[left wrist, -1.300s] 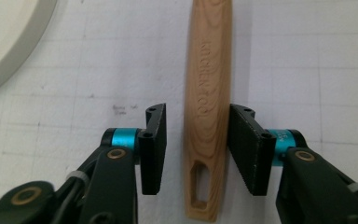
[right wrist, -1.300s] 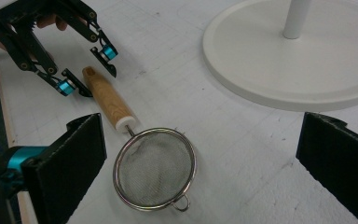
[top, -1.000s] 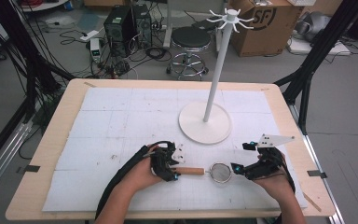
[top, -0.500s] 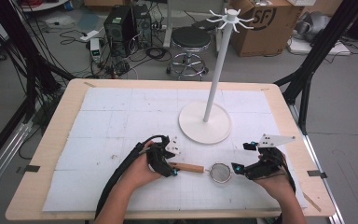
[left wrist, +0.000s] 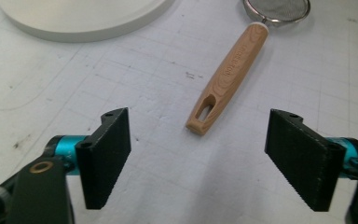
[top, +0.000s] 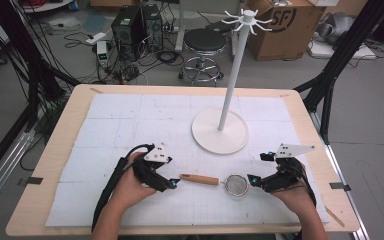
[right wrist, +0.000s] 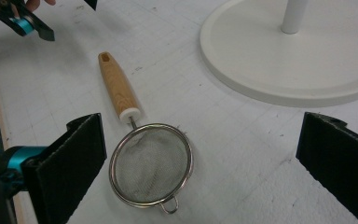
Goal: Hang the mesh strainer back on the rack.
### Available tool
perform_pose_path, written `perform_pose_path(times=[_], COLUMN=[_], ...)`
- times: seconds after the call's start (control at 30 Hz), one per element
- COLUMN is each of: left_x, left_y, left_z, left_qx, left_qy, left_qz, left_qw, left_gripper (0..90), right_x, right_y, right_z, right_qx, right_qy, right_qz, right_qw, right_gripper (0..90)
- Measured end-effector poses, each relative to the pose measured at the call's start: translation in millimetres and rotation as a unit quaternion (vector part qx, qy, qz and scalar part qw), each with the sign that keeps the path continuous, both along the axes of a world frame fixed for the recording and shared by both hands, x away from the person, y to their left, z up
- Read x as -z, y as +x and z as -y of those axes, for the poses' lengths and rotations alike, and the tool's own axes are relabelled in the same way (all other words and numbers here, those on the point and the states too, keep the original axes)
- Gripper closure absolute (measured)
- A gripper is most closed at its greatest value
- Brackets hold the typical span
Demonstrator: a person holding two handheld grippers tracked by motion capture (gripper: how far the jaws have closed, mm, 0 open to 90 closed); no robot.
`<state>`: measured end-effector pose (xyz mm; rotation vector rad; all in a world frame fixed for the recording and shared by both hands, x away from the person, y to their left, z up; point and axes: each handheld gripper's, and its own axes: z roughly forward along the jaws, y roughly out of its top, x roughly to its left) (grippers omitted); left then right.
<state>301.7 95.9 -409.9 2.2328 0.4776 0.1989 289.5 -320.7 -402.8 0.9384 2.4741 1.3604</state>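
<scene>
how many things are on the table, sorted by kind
strainer with wooden handle: 1
white hook stand: 1
hand-held gripper: 2, the left hand-held gripper and the right hand-held gripper, both with jaws apart and nothing between them
total: 4

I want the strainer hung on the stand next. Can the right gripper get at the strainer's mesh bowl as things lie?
Probably yes. The right gripper stands open beside the strainer, which lies flat on the table with nothing across its rim. The left gripper is open, off the handle's far end.
</scene>
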Motion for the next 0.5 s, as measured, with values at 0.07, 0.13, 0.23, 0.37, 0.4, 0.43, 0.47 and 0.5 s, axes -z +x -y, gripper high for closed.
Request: perform_pose_path(times=[0.07, 0.13, 0.23, 0.37, 0.4, 0.43, 0.47, 0.5], left_x=[-2.4, -5.1, -8.6, -13.0, -14.3, -15.6, -16.8, -18.2], left_y=[0.0, -0.5, -1.9, -5.6, -6.4, -7.1, -7.8, -8.8], left_z=[-5.2, -10.5, -17.0, -26.5, -29.5, -32.7, -35.9, -39.1], left_qx=[-0.009, -0.013, -0.016, -0.018, -0.02, -0.02, -0.018, -0.018], left_qy=[-0.011, -0.017, -0.028, -0.037, -0.04, -0.044, -0.049, -0.051], left_qz=[0.0, 0.002, 0.002, 0.005, 0.005, 0.007, 0.007, 0.01], left_qw=[0.9999, 0.9998, 0.9995, 0.9991, 0.999, 0.9988, 0.9986, 0.9985], left_gripper=[16.9, 15.6, 12.3, 8.9, 7.3, 6.3, 6.3, 6.0], right_x=[0.6, 1.1, 1.8, 0.3, -0.3, -0.9, -1.6, -2.1], right_y=[0.2, 0.4, 0.0, -0.3, -0.2, 0.2, 0.6, 1.7], right_z=[-1.6, -3.4, -7.3, -13.4, -15.2, -17.2, -19.1, -21.1], right_qx=[-0.003, -0.007, -0.012, -0.02, -0.023, -0.026, -0.027, -0.029], right_qy=[-0.003, -0.006, -0.01, -0.016, -0.017, -0.018, -0.02, -0.022], right_qz=[0.001, 0.0, -0.001, -0.001, 0.0, 0.0, -0.001, 0.0], right_qw=[1.0, 1.0, 0.9999, 0.9997, 0.9996, 0.9995, 0.9994, 0.9993], right_gripper=[0.4, 0.4, 0.4, 0.4, 0.4, 0.4, 0.4, 0.4])
